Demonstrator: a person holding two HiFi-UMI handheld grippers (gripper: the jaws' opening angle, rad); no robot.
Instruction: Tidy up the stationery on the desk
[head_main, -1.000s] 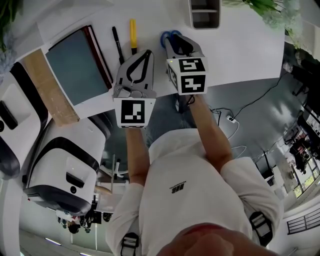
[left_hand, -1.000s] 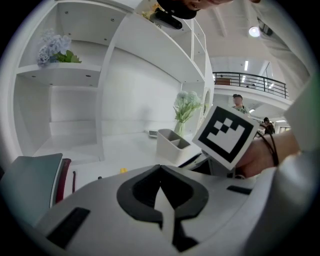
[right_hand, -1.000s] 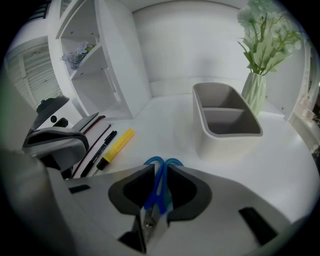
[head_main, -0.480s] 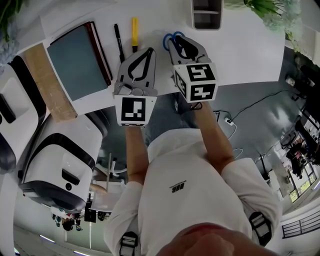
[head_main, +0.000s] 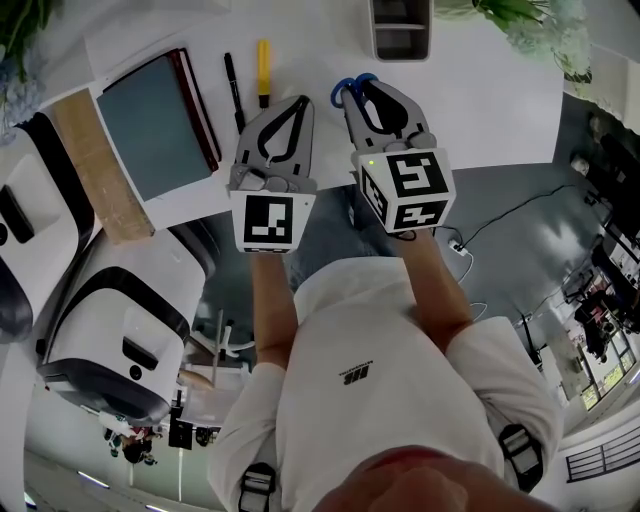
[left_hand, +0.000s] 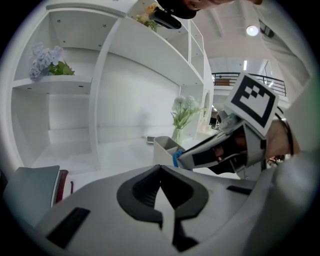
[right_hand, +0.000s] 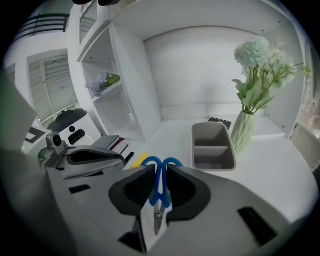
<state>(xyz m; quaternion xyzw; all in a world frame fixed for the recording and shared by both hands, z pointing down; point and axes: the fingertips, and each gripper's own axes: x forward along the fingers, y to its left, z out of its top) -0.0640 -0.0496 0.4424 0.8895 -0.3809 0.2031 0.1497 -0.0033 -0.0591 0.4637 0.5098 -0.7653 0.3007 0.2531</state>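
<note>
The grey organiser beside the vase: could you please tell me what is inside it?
Both compartments of the grey organiser show nothing inside in the right gripper view. Its near wall hides part of the front compartment's floor.

White desk (head_main: 480, 100), grey-covered notebook (head_main: 150, 125), black pen (head_main: 233, 88), perhaps a yellow marker (head_main: 264, 72), grey divided tray (right_hand: 215, 165), green vase (right_hand: 244, 132)

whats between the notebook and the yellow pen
A black pen lies between the notebook and the yellow pen, seen in the head view.
</note>
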